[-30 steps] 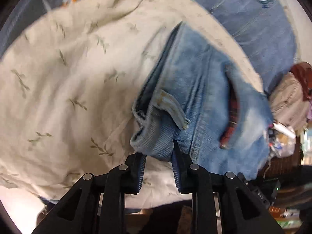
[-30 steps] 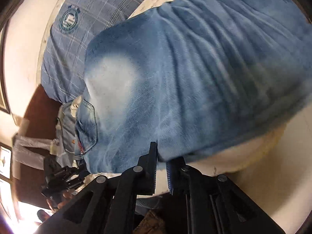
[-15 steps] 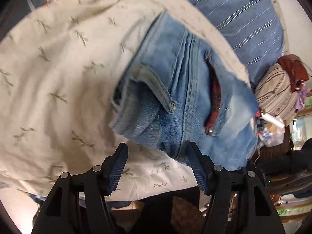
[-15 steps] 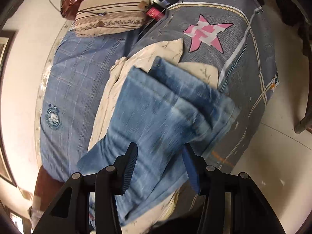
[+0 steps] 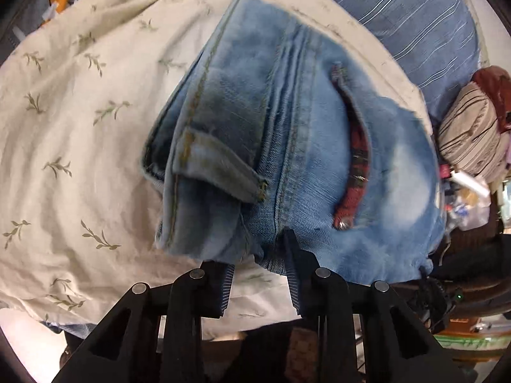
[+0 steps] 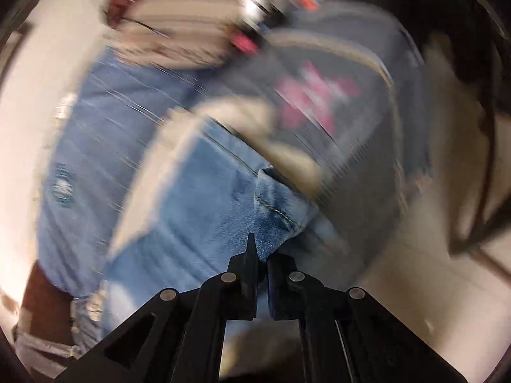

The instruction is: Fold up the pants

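Observation:
Light blue jeans (image 5: pixel 287 146) lie folded on a cream sheet with a leaf print (image 5: pixel 80 111). The waistband and a pocket with red lining face me in the left wrist view. My left gripper (image 5: pixel 258 255) is partly closed around the near edge of the jeans' waist; denim sits between the fingers. In the blurred right wrist view the jeans (image 6: pixel 198 198) stretch away. My right gripper (image 6: pixel 260 255) is shut on a hemmed corner of the jeans.
A blue striped cover (image 5: pixel 415 16) lies beyond the cream sheet. A striped beige bag (image 5: pixel 469 134) and clutter sit at the right. The right wrist view shows a grey cover with a pink star (image 6: pixel 316 95) and pale floor (image 6: pixel 415 287).
Both grippers had let go and opened half a second ago. My left gripper has narrowed around the waist edge. My right gripper has shut on a jeans corner and is moving fast.

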`<state>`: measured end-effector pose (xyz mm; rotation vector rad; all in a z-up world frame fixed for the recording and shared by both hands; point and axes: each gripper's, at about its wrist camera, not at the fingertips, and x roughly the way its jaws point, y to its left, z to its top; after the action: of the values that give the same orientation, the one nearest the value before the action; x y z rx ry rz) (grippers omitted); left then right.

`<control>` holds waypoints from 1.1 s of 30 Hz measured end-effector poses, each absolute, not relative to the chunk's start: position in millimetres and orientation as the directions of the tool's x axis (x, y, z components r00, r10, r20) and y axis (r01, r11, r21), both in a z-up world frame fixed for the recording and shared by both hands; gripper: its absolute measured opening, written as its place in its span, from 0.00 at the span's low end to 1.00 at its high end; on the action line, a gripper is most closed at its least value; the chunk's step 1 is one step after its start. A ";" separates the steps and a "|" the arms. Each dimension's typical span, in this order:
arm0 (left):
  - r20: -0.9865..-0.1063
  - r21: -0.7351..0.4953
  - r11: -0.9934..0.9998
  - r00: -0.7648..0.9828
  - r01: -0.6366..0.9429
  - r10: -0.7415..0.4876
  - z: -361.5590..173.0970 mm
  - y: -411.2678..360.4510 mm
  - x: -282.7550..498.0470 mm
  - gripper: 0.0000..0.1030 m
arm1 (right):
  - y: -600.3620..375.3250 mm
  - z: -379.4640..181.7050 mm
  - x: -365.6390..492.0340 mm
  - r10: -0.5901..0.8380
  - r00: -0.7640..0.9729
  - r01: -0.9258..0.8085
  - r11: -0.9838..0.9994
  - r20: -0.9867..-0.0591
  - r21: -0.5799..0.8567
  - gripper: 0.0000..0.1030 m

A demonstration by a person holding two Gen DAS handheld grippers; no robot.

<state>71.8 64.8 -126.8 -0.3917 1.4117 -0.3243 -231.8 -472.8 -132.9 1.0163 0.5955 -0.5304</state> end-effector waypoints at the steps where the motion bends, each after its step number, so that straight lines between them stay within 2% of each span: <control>1: -0.885 -0.450 0.893 0.133 -0.002 -0.446 -125.2 65.5 71.1 0.31 | -473.3 -148.1 -233.9 -0.108 0.715 0.668 0.395 -0.691 0.630 0.05; 2: -0.888 -0.444 0.896 0.130 0.017 -0.442 -122.1 65.7 70.3 0.36 | -473.3 -155.2 -235.7 -0.096 0.710 0.676 0.374 -0.698 0.635 0.13; 3: -0.889 -0.437 0.899 0.133 0.037 -0.438 -117.1 67.0 69.6 0.42 | -473.0 -156.0 -238.8 -0.102 0.704 0.683 0.366 -0.703 0.632 0.16; 4: -0.889 -0.431 0.900 0.138 0.066 -0.436 -112.1 69.9 66.5 0.43 | -474.0 -153.0 -242.4 -0.112 0.704 0.685 0.364 -0.701 0.631 0.17; 6: -0.890 -0.415 0.899 0.143 0.142 -0.434 -99.0 79.1 58.4 0.38 | -475.4 -135.6 -251.1 -0.163 0.700 0.696 0.373 -0.695 0.614 0.19; 8: -0.867 -0.448 0.869 0.137 0.210 -0.480 -82.5 90.7 48.1 0.38 | -472.1 -107.8 -256.0 -0.231 0.702 0.697 0.418 -0.674 0.583 0.26; 10: -0.836 -0.474 0.849 0.184 0.233 -0.517 -60.7 108.8 49.1 0.38 | -457.8 -74.6 -245.0 -0.279 0.709 0.678 0.523 -0.647 0.518 0.30; 11: -0.826 -0.475 0.850 0.217 0.229 -0.520 -52.0 114.4 52.8 0.42 | -447.7 -59.5 -230.9 -0.270 0.726 0.645 0.588 -0.633 0.489 0.35; 12: -0.815 -0.472 0.856 0.264 0.212 -0.515 -43.6 119.3 59.9 0.49 | -436.0 -47.9 -213.6 -0.238 0.746 0.599 0.649 -0.622 0.470 0.38; 14: -0.812 -0.458 0.874 0.324 0.164 -0.486 -36.3 121.7 79.1 0.60 | -411.6 -33.7 -174.4 -0.153 0.776 0.502 0.736 -0.611 0.454 0.53; 18: -0.850 -0.440 0.893 0.281 0.089 -0.447 -52.1 113.9 128.9 0.59 | -341.3 -29.0 -58.4 0.122 0.774 0.228 0.861 -0.621 0.455 0.56; 22: -0.874 -0.457 0.889 0.183 0.002 -0.450 -85.4 93.3 158.9 0.59 | -291.5 -44.3 32.1 0.220 0.689 0.124 0.903 -0.690 0.411 0.56; 23: -0.873 -0.466 0.885 0.169 -0.012 -0.458 -95.7 84.4 164.7 0.59 | -279.7 -50.4 53.5 0.252 0.660 0.089 0.909 -0.708 0.406 0.59; 24: -0.872 -0.476 0.879 0.149 -0.027 -0.467 -103.0 80.6 167.8 0.54 | -271.4 -55.3 66.1 0.261 0.634 0.068 0.919 -0.728 0.388 0.60; 25: -0.868 -0.484 0.875 0.138 -0.027 -0.476 -106.3 77.7 168.6 0.46 | -260.8 -61.9 79.8 0.233 0.607 0.056 0.941 -0.760 0.333 0.59; 26: -0.860 -0.500 0.866 0.131 -0.014 -0.494 -109.8 75.3 169.9 0.27 | -249.6 -67.8 89.0 0.199 0.576 0.029 0.964 -0.793 0.263 0.33; 27: -0.843 -0.527 0.850 0.122 0.001 -0.523 -109.2 72.4 171.4 0.21 | -241.2 -72.0 89.6 0.170 0.551 -0.011 0.980 -0.817 0.197 0.02; 29: -0.828 -0.538 0.842 0.168 0.029 -0.535 -97.8 68.6 172.3 0.21 | -227.9 -66.3 94.9 0.088 0.559 -0.044 0.996 -0.824 0.077 0.02; 31: -0.851 -0.465 0.883 0.246 0.057 -0.464 -91.1 59.9 175.6 0.22 | -232.4 -62.3 97.7 0.059 0.581 -0.023 0.998 -0.812 0.056 0.02; 33: -0.894 -0.379 0.923 0.234 0.064 -0.383 -105.1 48.0 182.2 0.25 | -240.6 -81.7 111.1 0.052 0.532 0.019 0.997 -0.845 0.074 0.02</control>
<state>182.2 48.0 -105.1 -0.2865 1.3033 -0.3128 111.1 -240.6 -81.7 0.0776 1.0099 0.0197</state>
